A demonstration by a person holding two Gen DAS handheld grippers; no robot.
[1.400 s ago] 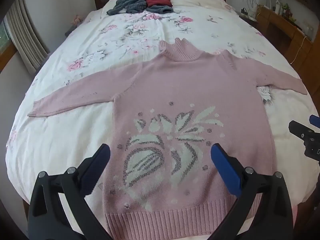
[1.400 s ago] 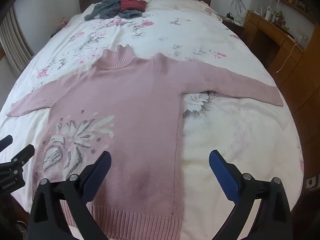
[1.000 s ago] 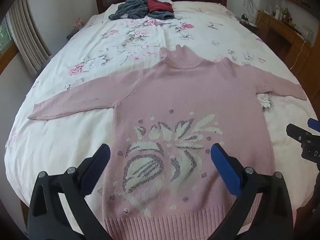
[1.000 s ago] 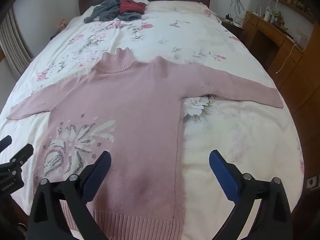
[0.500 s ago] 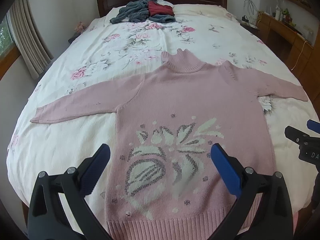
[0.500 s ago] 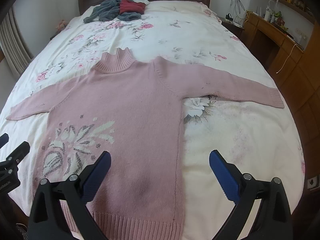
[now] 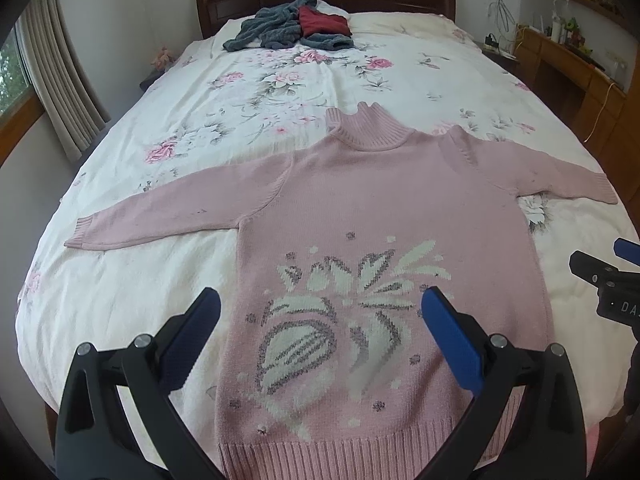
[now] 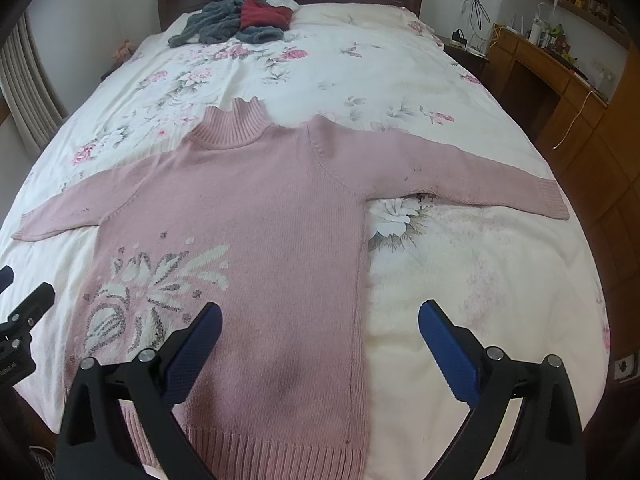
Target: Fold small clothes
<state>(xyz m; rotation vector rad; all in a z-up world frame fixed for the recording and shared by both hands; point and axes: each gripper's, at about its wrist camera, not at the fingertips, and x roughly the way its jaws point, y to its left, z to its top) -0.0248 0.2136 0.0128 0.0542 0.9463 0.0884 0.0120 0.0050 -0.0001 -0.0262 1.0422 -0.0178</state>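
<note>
Left wrist view: pink sweater [image 7: 384,216] lies flat, front up, on the floral bedspread [image 7: 280,80], sleeves spread wide, likely laid out ready for folding; left gripper [image 7: 320,320] hovers over the hem, jaws wide apart, holding nothing. Right wrist view: right gripper [image 8: 320,332] also gapes wide and empty above the sweater's right side seam. Grey and red clothes pile [image 8: 236,20] sits well apart by the headboard; nothing blocks either sleeve.

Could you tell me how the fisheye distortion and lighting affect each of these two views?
Left wrist view: bed edges bow outward, corners vignetted black, pink sweater sharp under soft even light. Right wrist view: same barrel curve, and a dim shadow patch on the sweater between the open fingers.
</note>
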